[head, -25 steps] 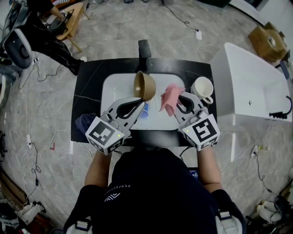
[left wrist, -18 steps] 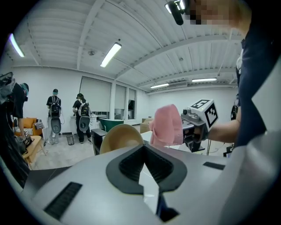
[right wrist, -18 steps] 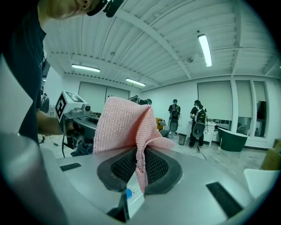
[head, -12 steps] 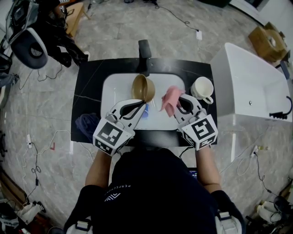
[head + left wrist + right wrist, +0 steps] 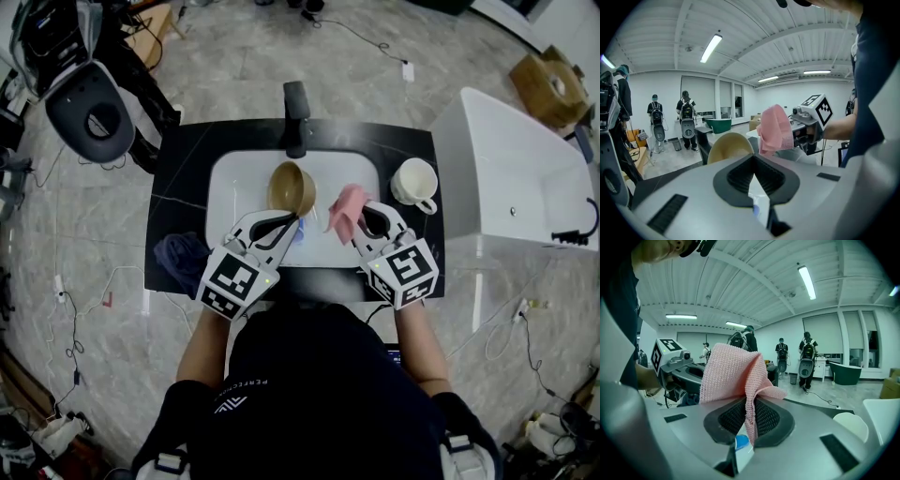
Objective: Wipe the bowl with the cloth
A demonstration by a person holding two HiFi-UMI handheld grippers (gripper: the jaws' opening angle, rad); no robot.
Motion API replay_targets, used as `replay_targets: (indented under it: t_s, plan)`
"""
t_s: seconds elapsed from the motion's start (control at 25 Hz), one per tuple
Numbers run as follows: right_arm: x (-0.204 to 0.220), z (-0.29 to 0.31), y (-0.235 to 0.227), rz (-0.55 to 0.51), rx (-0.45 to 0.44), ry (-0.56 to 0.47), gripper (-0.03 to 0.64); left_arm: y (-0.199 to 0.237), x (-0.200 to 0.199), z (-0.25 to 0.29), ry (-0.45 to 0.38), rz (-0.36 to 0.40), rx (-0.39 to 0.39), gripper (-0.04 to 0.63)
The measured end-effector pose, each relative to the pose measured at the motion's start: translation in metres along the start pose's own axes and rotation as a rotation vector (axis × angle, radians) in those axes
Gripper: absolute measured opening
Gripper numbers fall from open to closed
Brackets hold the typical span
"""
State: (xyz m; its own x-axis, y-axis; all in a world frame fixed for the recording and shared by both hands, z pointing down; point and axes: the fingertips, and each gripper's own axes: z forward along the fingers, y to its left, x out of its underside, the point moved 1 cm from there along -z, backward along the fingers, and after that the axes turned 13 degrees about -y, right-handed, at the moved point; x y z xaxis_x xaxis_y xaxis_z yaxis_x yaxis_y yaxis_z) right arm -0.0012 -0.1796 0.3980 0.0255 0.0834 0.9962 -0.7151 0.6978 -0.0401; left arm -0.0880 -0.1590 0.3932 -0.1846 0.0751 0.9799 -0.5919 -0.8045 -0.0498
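A tan bowl (image 5: 292,188) hangs tilted over the white sink (image 5: 234,187), its hollow turned up and to the left. My left gripper (image 5: 294,219) is shut on its near rim; in the left gripper view the bowl (image 5: 729,146) rises just past the jaws (image 5: 753,157). A pink knitted cloth (image 5: 345,208) sticks up from my right gripper (image 5: 357,221), which is shut on it. In the right gripper view the cloth (image 5: 736,376) drapes over the jaws (image 5: 750,405). Cloth and bowl are a short way apart, not touching.
A black faucet (image 5: 296,112) stands behind the sink in the dark counter (image 5: 178,178). A white mug (image 5: 415,182) sits at the sink's right, a dark blue rag (image 5: 180,253) at the front left. A white bathtub (image 5: 511,178) stands at the right, and people carry a toilet (image 5: 89,108) at the far left.
Both grippers have drawn slightly toward me. The bowl has come down a little and turned its hollow more upward. The people with the toilet have moved in the background.
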Motion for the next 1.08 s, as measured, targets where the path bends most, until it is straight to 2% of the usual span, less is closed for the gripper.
replay_targets:
  t_s: [0.36,1.08]
  plan:
    - [0.0031,-0.0004,-0.0009,0.018,0.016,0.005,0.049,-0.0004,0.0039,-0.0019,0.015,-0.015,0.001,0.012]
    - [0.0002,-0.0005,0.0021,0.023,0.022,-0.015,0.049,-0.0053,0.0061,-0.0022,0.031,0.010,0.017,0.011]
